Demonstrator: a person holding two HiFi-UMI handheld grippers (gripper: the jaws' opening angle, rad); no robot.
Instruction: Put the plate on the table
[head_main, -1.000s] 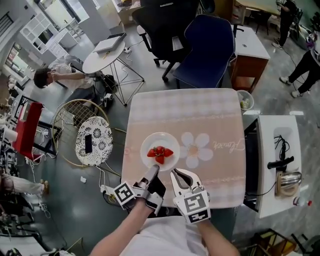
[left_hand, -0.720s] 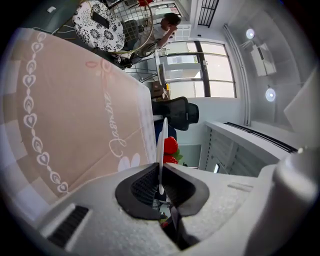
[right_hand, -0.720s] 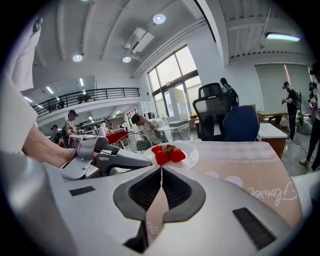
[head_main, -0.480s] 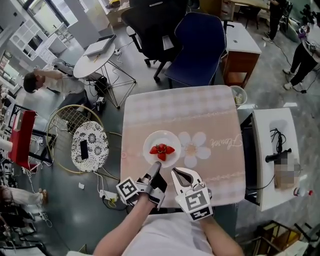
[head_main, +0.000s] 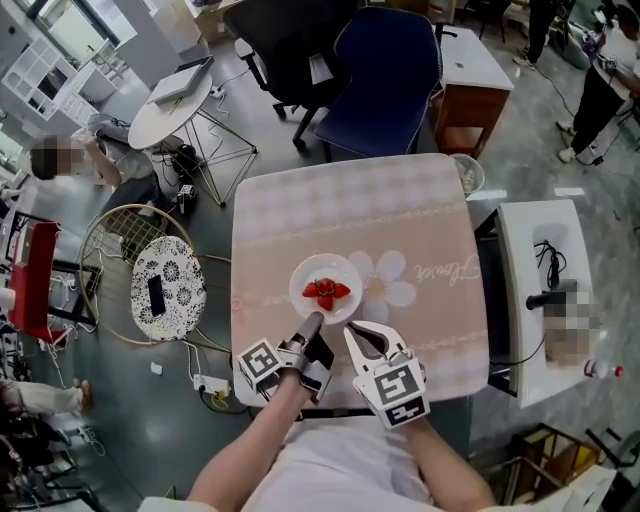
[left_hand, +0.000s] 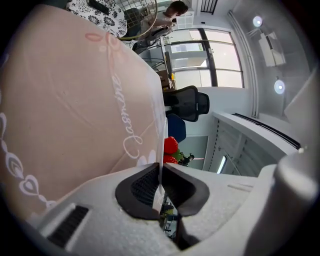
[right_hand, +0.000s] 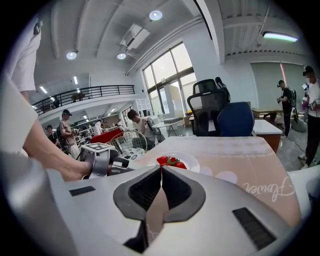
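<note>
My left tongs (head_main: 313, 321) are clamped on the near rim of the plate (head_main: 325, 264). The plate is over the middle of the desk (head_main: 400, 205), on its pink cloth (head_main: 290, 215) beside the printed flower (head_main: 386, 280). Whether the plate's base has touched down I cannot tell. My right tongs (head_main: 353, 330) hang just beside the left, tips pressed together with nothing between them. I judge the plate stiff, glazed and breakable. It is light in itself, but a one-sided hold lets it tip, and the strawberries (head_main: 326, 292) are free to roll. So the rim is the only place to take it, and it must stay level until it lands. The head view gives me the layout: plate, both tongs, and bare cloth all round. Only the left gripper view shows the grip itself, the thin rim edge-on between the dark pads (left_hand: 142, 187) with a strawberry beyond. Only the right gripper view shows the plate from the side, low against the cloth, and its own tips meeting.
</note>
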